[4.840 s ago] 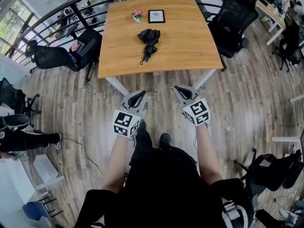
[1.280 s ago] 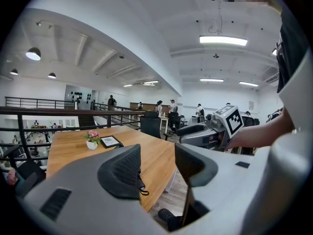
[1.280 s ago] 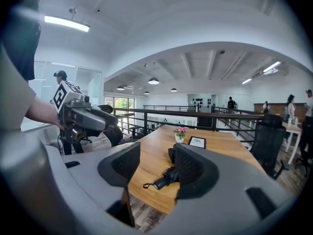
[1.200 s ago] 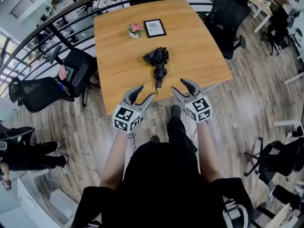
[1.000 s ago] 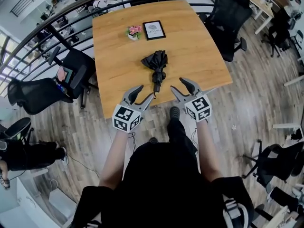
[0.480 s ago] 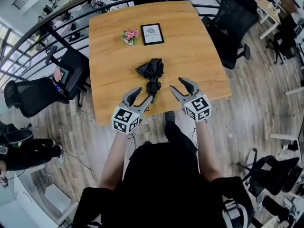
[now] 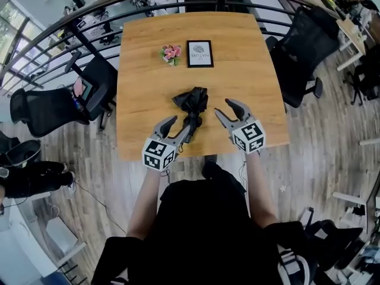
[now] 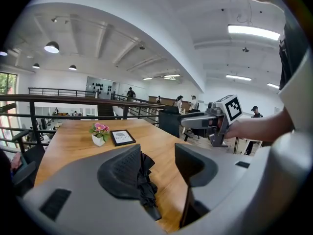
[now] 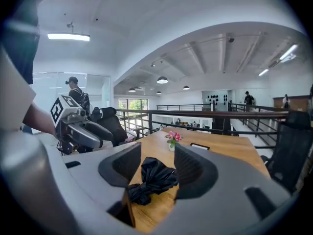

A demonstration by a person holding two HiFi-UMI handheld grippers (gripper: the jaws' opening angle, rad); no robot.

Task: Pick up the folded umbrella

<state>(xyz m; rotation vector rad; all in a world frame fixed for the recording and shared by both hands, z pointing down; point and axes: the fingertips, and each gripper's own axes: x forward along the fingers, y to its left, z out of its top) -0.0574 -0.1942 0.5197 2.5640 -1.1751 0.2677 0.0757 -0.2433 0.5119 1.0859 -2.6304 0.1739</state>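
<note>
**Both tongs open at the near edge, umbrella on the wood between them**

The table (image 7: pixel 148 100) is a warm wooden top with a plain grain, squarish with rounded corners. It stands on a grey plank floor inside a curved black railing (image 7: pixel 71 25). I stand at its near edge with both arms out over the wood.

The folded umbrella (image 7: pixel 191 103) lies near the middle of the table, toward my side. It is black, soft and crumpled, with the cloth bunched wide at the far end and narrowing to a slim end that points at me.

My left tongs (image 7: pixel 180 123) hang just beside that slim end with the grey jaws well apart and nothing pressed between the ribbed pads. I cannot tell whether the inner jaw touches the cloth. My right tongs (image 7: pixel 224 107) are a little apart from the umbrella on its other side. Their jaws are also spread, and the umbrella shows through the gap but lies beyond them.

The wood to either side of the umbrella is bare. At the far side a small pot of pink flowers (image 7: pixel 171 53) and a black-framed picture (image 7: pixel 199 53) stand side by side, well apart from the umbrella. A black office chair (image 7: pixel 300 46) stands off the right edge and another chair (image 7: pixel 98 79) off the left.
</note>
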